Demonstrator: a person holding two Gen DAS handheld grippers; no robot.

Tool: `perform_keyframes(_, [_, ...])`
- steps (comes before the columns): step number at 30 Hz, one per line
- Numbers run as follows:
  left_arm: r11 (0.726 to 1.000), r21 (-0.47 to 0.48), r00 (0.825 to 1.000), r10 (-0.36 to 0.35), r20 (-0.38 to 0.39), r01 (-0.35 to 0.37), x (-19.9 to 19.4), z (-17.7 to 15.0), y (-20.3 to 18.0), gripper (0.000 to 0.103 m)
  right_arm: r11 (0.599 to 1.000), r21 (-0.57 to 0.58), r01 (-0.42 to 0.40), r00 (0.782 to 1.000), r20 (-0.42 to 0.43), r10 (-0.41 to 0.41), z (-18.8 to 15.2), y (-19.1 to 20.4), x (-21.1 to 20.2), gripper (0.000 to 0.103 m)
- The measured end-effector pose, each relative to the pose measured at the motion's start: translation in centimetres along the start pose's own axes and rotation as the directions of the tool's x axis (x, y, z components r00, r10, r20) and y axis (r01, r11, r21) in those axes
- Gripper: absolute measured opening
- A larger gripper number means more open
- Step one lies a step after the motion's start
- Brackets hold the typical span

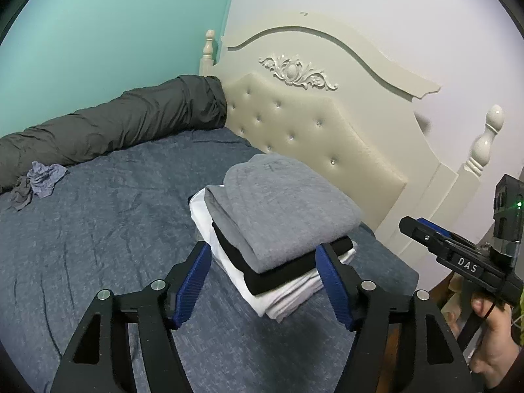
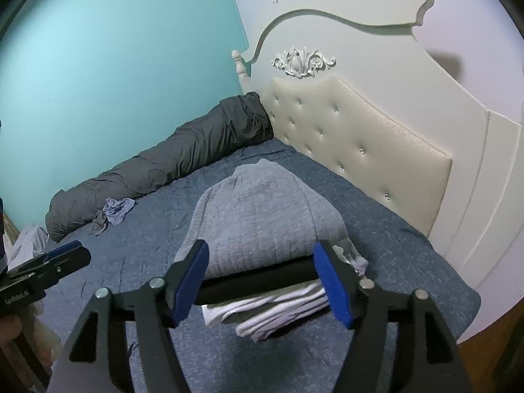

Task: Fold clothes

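Blue bed (image 1: 98, 229); folded stack (image 1: 278, 216); both tongs agape, empty.

I see a blue bedspread (image 1: 98, 229) covering the bed. At its head edge stands a cream headboard (image 1: 311, 137) with a buttoned pad and a carved ornament (image 1: 296, 73). A dark grey rolled duvet (image 1: 114, 118) lies along the bed's far edge, against the turquoise wall (image 1: 98, 32).
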State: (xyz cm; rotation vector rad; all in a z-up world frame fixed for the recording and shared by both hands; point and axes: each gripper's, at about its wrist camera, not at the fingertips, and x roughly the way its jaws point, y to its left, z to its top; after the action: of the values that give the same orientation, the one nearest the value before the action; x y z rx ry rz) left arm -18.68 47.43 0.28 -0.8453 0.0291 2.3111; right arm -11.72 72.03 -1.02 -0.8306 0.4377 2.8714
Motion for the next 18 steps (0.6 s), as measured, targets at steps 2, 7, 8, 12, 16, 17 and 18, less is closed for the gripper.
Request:
perform_keyframes(2, [1.0, 0.001, 1.0, 0.0, 0.007, 0.0, -0.8, -0.2, -0.2, 0.074, 1.0, -0.001, 0.002, 1.0, 0.005, -0.002, -0.2, 0.2, -0.8, 0.072])
perform_keyframes(7, [1.0, 0.014, 1.0, -0.004, 0.015, 0.004, -2.5, -0.9, -0.7, 0.077, 1.0, -0.005, 0.008, 1.0, 0.017, -0.008, -0.7, 0.7, -2.8, 0.077])
perform_keyframes(8, [1.0, 0.019, 1.0, -0.003, 0.018, 0.003, -2.9, -1.1, -0.9, 0.078, 1.0, -0.006, 0.009, 1.0, 0.019, -0.009, -0.9, 0.8, -3.1, 0.08])
perform_keyframes(12, [1.0, 0.024, 1.0, -0.005, 0.026, 0.004, -4.3, -1.7, -1.3, 0.085, 1.0, -0.001, 0.007, 1.0, 0.031, -0.007, -1.3, 1.1, -4.5, 0.086])
perform_keyframes(16, [0.999, 0.033, 0.999, 0.003, 0.038, -0.005, -5.5, -2.1, -1.8, 0.091, 1.0, -0.003, 0.009, 0.999, 0.047, -0.009, -1.8, 1.6, -6.0, 0.091])
perform_keyframes(17, [0.999, 0.037, 0.999, 0.006, 0.039, -0.007, -5.8, -2.3, -1.9, 0.093, 1.0, -0.003, 0.01, 0.999, 0.051, -0.01, -1.9, 1.7, -6.4, 0.093])
perform_keyframes(18, [0.999, 0.04, 0.999, 0.006, 0.04, -0.007, -6.1, -2.4, -2.0, 0.096, 1.0, -0.003, 0.013, 0.998, 0.057, -0.013, -2.1, 1.8, -6.8, 0.094])
